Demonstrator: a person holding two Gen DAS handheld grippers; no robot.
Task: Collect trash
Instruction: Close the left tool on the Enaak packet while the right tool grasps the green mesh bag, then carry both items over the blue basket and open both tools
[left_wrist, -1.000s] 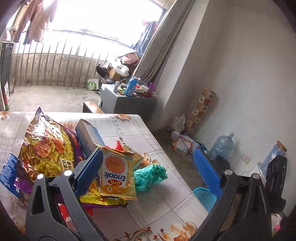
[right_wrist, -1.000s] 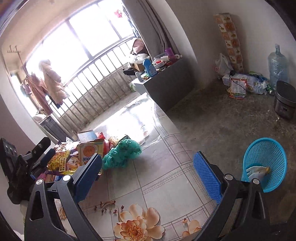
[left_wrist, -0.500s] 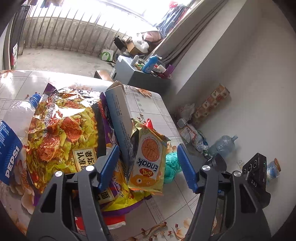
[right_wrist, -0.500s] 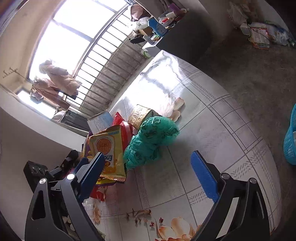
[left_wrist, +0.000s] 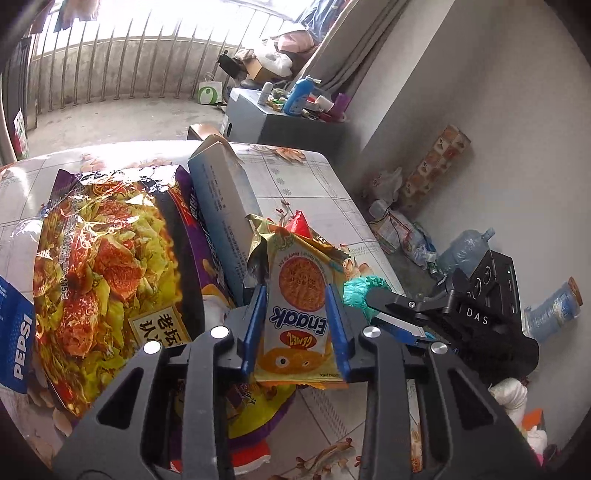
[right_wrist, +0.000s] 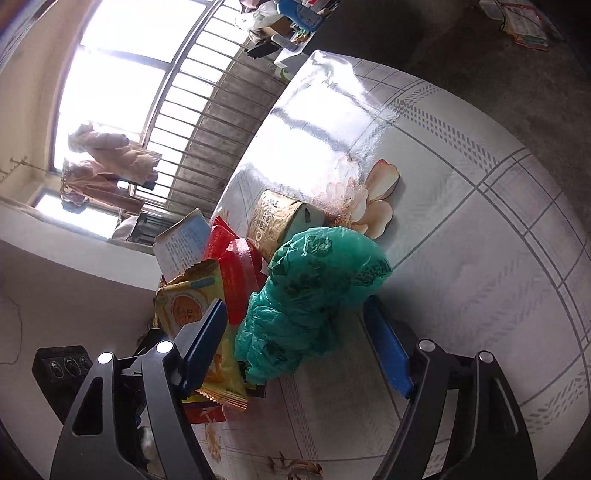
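A pile of trash lies on the table (left_wrist: 314, 192). My left gripper (left_wrist: 295, 325) has its blue pads on both sides of a yellow Enaak snack wrapper (left_wrist: 299, 306), closed on it. The wrapper also shows in the right wrist view (right_wrist: 199, 310). My right gripper (right_wrist: 295, 343) is open, its fingers on either side of a crumpled green plastic bag (right_wrist: 314, 295), which lies on the table (right_wrist: 461, 258). Only a bit of the bag (left_wrist: 360, 290) shows in the left wrist view.
The pile holds a large noodle bag (left_wrist: 99, 266), a blue carton (left_wrist: 221, 206), a Pepsi bottle (left_wrist: 14, 332), a red wrapper (right_wrist: 236, 273) and a gold box (right_wrist: 277, 221). A cabinet (left_wrist: 280, 122) and floor clutter (left_wrist: 399, 221) stand beyond the table.
My left gripper moved in and closed on the Enaak wrapper. My right gripper came down and forward until its open fingers straddle the green bag.
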